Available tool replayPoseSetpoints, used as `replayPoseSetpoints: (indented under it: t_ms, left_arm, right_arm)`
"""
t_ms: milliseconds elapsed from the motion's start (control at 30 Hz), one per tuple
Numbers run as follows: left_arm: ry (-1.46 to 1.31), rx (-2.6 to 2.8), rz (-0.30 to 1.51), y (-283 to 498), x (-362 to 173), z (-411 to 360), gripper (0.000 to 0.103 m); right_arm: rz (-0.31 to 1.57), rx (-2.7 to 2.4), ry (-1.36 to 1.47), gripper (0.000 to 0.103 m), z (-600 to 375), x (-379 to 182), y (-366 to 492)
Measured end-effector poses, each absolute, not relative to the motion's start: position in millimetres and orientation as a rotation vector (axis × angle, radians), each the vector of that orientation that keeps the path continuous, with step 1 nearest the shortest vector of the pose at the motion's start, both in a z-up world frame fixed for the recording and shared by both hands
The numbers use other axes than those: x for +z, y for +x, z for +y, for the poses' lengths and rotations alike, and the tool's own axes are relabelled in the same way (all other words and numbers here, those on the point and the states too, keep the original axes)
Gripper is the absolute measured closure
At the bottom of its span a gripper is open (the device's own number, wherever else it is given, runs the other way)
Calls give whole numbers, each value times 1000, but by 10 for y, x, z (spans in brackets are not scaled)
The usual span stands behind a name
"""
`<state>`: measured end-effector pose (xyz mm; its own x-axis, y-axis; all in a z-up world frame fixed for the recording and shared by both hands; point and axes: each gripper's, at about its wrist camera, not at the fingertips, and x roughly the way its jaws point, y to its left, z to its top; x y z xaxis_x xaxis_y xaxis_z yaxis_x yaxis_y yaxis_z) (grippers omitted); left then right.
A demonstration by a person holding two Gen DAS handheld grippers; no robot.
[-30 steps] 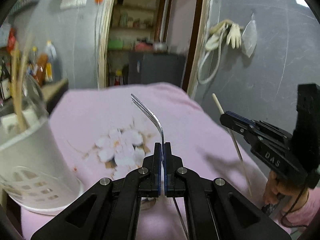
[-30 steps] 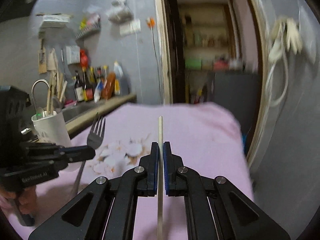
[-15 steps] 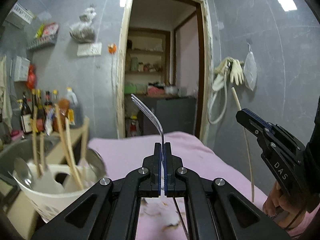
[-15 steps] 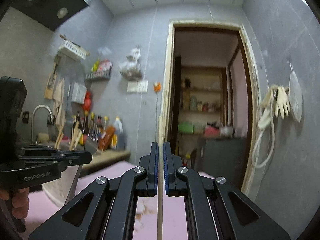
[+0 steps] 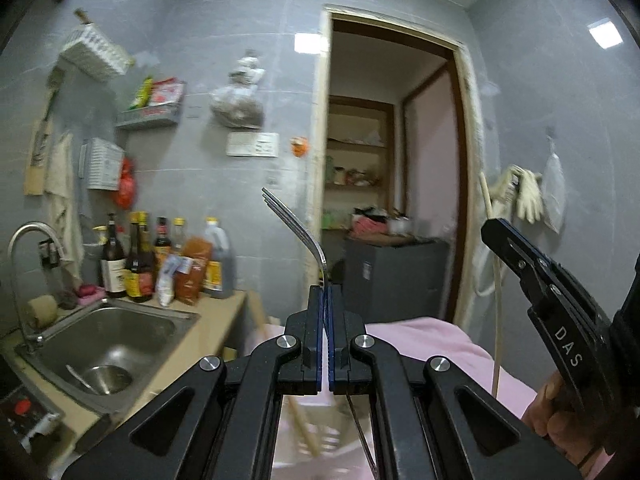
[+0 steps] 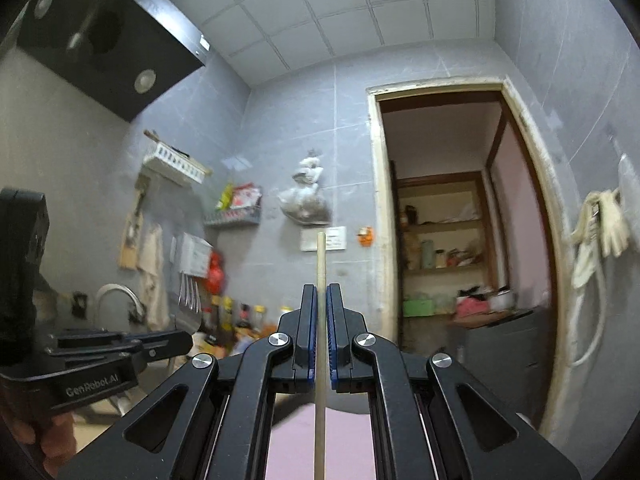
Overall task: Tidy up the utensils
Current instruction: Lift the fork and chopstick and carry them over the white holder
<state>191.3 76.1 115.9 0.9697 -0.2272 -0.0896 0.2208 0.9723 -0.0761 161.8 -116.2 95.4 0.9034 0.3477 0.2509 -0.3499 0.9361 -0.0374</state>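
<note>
My left gripper [image 5: 325,294] is shut on the handle of a metal fork [image 5: 298,227], whose tines point up and to the left. In the left wrist view my right gripper [image 5: 493,233] comes in from the right, held by a hand, with a wooden chopstick [image 5: 497,292] upright in it. Seen from the right wrist, the right gripper [image 6: 321,294] is shut on that chopstick [image 6: 320,260], and the left gripper [image 6: 178,342] sits low at the left with the fork tines [image 6: 189,292] above it. A blurred white utensil holder [image 5: 318,408] with a wooden stick shows below the left gripper.
A steel sink [image 5: 108,348] with a faucet [image 5: 24,240] lies at the left, with sauce bottles [image 5: 160,256] behind it on the counter. The pink cloth-covered table [image 5: 424,340] is low ahead. A doorway [image 5: 392,200] opens beyond; a black range hood [image 6: 100,32] hangs upper left.
Both grippers have risen and tilted upward with the fork and the chopstick still in them. The table and the white holder have slid down to the bottom of the views.
</note>
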Motion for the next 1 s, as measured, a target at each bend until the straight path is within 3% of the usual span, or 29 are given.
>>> replayPoseSetpoints:
  t_ms: [400,1000]
  left_arm:
    - [-188,-16,66,2172,1153,1663,103]
    - [-108,74,121,2396,638,1562,103]
  right_arm:
    - [-234,551,190,100,-645,1044,1995]
    - [-240,484,103,100,-413,664,2186]
